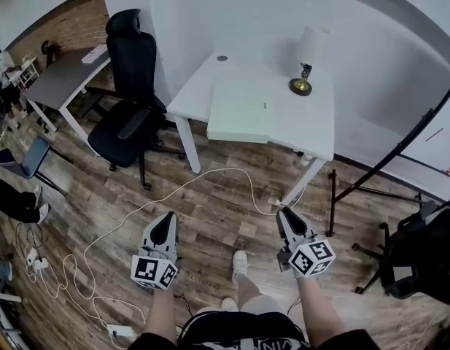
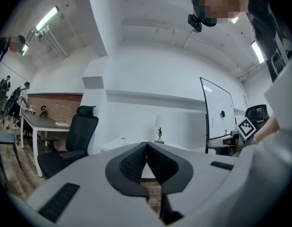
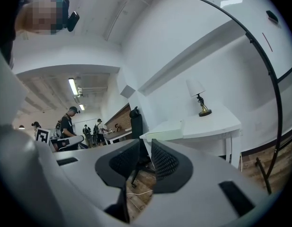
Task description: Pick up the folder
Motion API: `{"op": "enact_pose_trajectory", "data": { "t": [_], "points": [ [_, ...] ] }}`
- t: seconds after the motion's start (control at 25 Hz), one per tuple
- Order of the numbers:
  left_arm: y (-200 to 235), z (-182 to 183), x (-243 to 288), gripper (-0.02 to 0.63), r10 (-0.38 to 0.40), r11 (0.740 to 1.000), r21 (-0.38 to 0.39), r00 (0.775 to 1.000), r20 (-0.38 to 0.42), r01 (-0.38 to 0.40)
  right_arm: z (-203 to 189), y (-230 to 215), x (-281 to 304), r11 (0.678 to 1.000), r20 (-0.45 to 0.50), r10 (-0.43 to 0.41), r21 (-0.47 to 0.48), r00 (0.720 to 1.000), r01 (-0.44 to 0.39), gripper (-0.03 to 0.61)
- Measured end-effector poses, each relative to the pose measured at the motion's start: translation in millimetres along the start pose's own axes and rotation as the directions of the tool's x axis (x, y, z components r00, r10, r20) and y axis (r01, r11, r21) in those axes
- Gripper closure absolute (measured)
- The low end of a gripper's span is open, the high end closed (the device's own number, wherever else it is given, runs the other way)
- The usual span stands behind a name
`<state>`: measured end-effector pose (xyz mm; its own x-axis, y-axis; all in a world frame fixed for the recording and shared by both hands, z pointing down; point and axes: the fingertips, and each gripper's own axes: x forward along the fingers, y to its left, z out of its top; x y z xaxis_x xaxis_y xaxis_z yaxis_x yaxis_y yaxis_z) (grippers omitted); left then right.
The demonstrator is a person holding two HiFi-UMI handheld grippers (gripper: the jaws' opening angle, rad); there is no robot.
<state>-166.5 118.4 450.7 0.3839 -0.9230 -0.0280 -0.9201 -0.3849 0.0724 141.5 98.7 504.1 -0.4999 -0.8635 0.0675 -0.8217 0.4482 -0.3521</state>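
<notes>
On white counter point(image 1: 305, 126) well ahead, pale-green folder point(image 1: 239, 114) lies flat at near edge, both tools far short: L tool point(image 1: 166, 221) jaws together, R tool point(image 1: 287, 216) barely apart, empty; risk: w/ jaws this narrow, tips would shove folder instead of gripping.

Pale green folder point(image 1: 239, 113) lies flat on table point(image 1: 306, 126).

Head view overhead, gripper views facing table point(image 1: 306, 124)
</notes>
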Motion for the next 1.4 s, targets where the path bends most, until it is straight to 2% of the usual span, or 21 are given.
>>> {"op": "enact_pose_trajectory", "data": {
  "t": [0.2, 0.52, 1.4],
  "points": [
    [17.1, -11.8, 34.0, 0.6, 0.0, 1.0, -0.012, 1.0, -0.024, -0.001, -5.3, -18.0, 37.7, 1.0, -0.034, 0.003, 0.027, 0.999, -0.002, 0.455],
    [36.6, -16.8, 86.2, 0.6, 0.019, 1.0, -0.019, 0.999, -0.043, -0.02, -9.8, -45.1, 93.1, 0.995, -0.072, 0.024, 0.102, 0.997, -0.017, 0.416],
    [70.6, -27.4, 190.9, 0.6, 0.085, 0.995, -0.053, 0.995, -0.047, -0.088, -21.0, -94.7, 199.3, 0.972, -0.144, 0.072, 0.234, 0.987, -0.037, 0.354]
  ]
}}
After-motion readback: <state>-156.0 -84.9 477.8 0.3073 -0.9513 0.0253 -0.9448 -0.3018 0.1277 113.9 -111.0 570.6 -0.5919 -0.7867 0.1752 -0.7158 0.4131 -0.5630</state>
